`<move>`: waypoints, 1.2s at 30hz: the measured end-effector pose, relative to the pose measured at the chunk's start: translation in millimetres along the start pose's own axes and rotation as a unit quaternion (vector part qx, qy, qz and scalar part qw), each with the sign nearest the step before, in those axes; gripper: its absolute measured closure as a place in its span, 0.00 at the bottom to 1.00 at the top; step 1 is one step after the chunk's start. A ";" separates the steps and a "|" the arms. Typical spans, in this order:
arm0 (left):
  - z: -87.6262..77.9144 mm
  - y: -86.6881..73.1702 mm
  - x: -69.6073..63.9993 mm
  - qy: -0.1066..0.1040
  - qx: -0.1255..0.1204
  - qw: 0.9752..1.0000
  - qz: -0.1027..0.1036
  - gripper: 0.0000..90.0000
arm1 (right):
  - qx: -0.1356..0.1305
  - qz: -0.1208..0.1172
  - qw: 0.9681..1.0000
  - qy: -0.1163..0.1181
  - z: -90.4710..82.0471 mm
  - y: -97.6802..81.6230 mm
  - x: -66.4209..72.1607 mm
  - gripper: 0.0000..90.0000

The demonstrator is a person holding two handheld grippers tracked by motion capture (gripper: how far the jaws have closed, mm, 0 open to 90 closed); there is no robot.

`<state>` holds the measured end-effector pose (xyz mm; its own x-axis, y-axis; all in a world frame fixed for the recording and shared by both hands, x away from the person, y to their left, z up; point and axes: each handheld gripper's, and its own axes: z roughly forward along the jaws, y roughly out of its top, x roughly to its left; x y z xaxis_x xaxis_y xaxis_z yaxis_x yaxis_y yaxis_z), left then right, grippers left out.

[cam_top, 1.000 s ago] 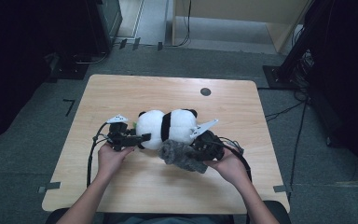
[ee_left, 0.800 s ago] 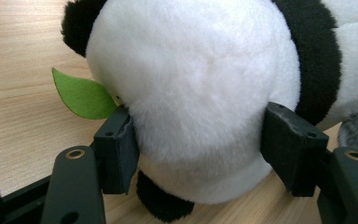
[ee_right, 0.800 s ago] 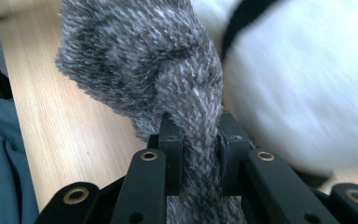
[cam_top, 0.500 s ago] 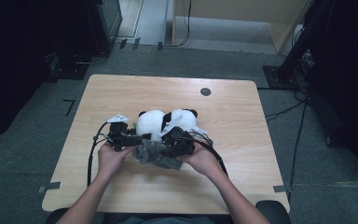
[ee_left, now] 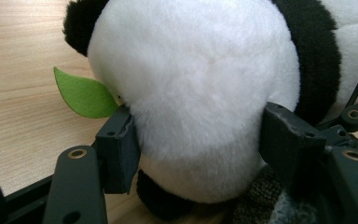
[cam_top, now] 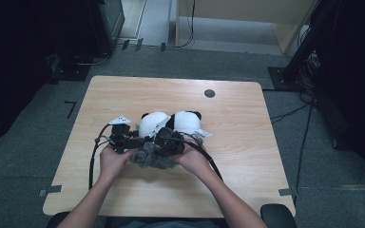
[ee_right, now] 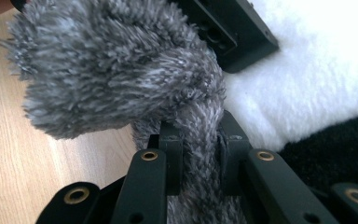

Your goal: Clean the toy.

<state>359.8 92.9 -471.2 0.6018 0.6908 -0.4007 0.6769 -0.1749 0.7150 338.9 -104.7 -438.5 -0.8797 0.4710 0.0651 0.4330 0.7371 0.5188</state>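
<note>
We grip the toy panda [ee_left: 200, 93] with our left hand-held gripper [ee_left: 196, 144] and pinch the grey cloth [ee_right: 121, 70] with our right hand-held gripper [ee_right: 200, 154] on the counter [cam_top: 247, 142]

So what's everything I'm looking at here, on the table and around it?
panda plush: one, white and black, lying mid-table
green leaf: one, felt, at the panda's head
grey fuzzy cloth: one, in front of the panda
table: one, light wood, with a dark round cap near the far edge
left gripper: one, black, jaws pressing the panda's white head
right gripper: one, black, pinching the cloth
hands: two, holding the grippers
</note>
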 end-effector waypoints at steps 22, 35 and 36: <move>0.8 -0.4 0.3 -0.005 -0.001 1.000 -0.002 0.38 | -0.006 0.048 0.999 -0.008 -39.1 -52.5 -16.3 0.85; 1.7 -1.0 1.2 -0.002 -0.001 1.000 0.003 0.39 | -0.014 0.081 0.996 -0.021 -67.1 -92.5 -34.9 0.84; 1.9 -1.1 1.4 -0.001 -0.001 1.000 0.005 0.39 | -0.014 0.080 0.996 -0.024 -68.5 -95.5 -36.4 0.84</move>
<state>360.7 92.8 -473.6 0.6088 0.6884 -0.3943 0.6705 -0.1809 0.7196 316.2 -225.5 -432.0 -0.7897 0.6038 0.1080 0.5599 0.6377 0.5290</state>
